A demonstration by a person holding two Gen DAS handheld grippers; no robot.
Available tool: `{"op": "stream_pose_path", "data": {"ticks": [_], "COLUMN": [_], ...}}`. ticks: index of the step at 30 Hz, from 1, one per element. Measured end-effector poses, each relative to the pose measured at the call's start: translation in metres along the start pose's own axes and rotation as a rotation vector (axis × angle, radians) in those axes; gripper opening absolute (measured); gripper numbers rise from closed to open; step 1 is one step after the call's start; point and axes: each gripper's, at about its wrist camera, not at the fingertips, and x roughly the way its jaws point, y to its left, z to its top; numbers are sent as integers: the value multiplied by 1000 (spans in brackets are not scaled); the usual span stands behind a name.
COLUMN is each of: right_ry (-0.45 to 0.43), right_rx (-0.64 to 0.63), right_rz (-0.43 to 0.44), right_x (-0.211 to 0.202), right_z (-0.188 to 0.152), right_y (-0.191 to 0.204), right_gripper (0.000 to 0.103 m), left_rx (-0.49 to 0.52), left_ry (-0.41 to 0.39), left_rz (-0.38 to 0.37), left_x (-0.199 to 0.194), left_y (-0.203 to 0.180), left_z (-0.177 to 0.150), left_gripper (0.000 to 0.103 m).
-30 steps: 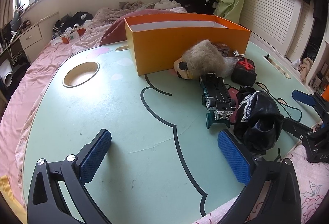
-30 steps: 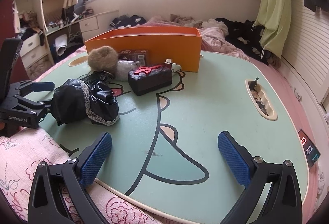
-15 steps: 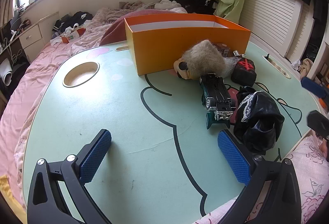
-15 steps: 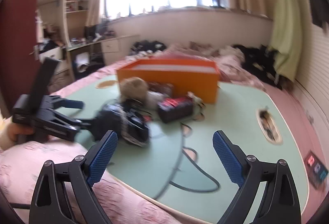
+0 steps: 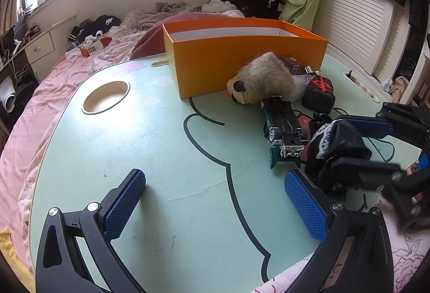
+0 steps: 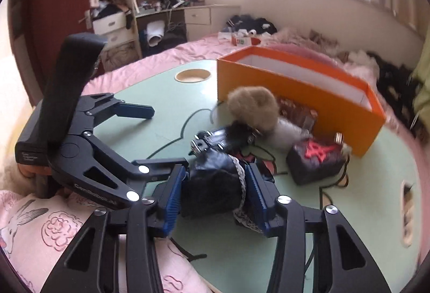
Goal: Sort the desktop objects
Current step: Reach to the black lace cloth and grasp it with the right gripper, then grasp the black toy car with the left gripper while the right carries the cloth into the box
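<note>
My right gripper (image 6: 215, 177) has its blue pads against both sides of a black lace-trimmed cloth bundle (image 6: 212, 185) at the table's near edge, and its jaws are closing. In the left wrist view the same right gripper (image 5: 346, 147) squeezes the bundle (image 5: 333, 142) from the right. My left gripper (image 5: 215, 180) stands open over bare green table with nothing between its fingers. A green toy car (image 5: 282, 126) lies upside down beside the bundle. Behind it are a furry plush (image 5: 266, 80), a black pouch with a red mark (image 5: 319, 91) and an orange box (image 5: 242, 61).
The green table (image 5: 161, 145) has a round cup hole (image 5: 106, 96) at far left and a slot (image 6: 407, 199) at far right. A small brown carton (image 5: 289, 61) sits against the orange box. Pink bedding surrounds the table. A black cable (image 5: 387, 147) trails near the bundle.
My right gripper swung left to the black bundle, and its jaws narrowed from wide open onto it. The left gripper kept still and stayed open.
</note>
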Motion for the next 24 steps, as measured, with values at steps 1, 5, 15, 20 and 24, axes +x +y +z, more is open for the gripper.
{"op": "stream_pose_path", "data": {"ticks": [1,5,15,20,24], "right_ry": [-18,-141,-244,-246,-181], "right_rx": [19,93,120,135,168], "right_rz": [2,-47,-203,-238,-263], "right_x": [-5,-34,-56,-59,-49], "right_z": [-2,-19,-44,-45,-46], "right_y": [-3,-11,-17,-19,-26], "right_gripper": [37,33,60,92,95], "left_rx": [-1,0,30,133,140], "left_ry": [0,-1,-97,-132,-81], "left_rz": [0,0,35,57,43], "left_x": [1,1,-20,-24,-5], "left_y": [1,0,-10,-35,-43], "left_z": [0,0,3,18,38], "left_gripper": [103,103,103,103,103]}}
